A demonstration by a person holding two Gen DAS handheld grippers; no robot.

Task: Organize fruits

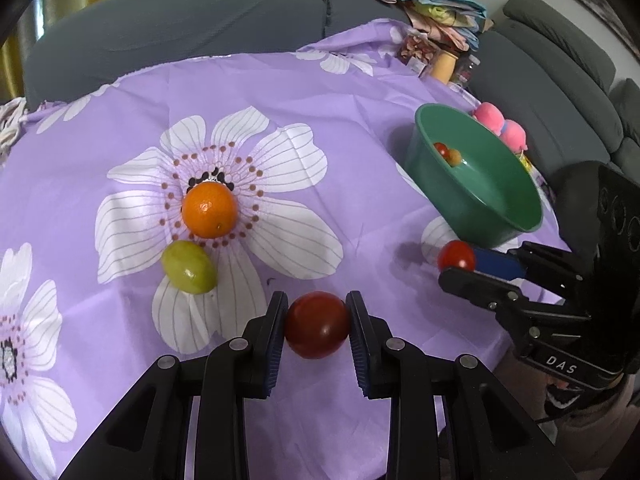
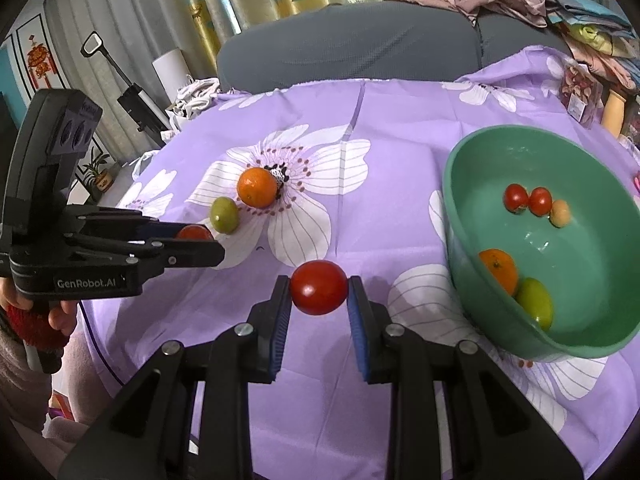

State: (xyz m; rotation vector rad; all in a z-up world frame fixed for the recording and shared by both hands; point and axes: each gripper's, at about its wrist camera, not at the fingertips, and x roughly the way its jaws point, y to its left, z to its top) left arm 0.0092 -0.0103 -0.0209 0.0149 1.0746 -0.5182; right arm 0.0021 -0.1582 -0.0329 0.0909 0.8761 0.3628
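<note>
My left tongs gripped a dark red tomato; my right tongs clenched a brighter tomato, green bowl to their right.

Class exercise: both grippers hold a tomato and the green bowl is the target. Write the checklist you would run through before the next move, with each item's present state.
1. Left gripper shut on its dark red tomato: ok.
2. Right gripper shut on its red tomato: ok.
3. Green bowl upright on the cloth, with free space inside: ok.
4. Right tomato clear of the bowl rim, beside it, not yet over it: ok.
5. Whether the loose orange and green fruit touch: cannot tell.
6. Left tomato lifted off the cloth: cannot tell.
</note>
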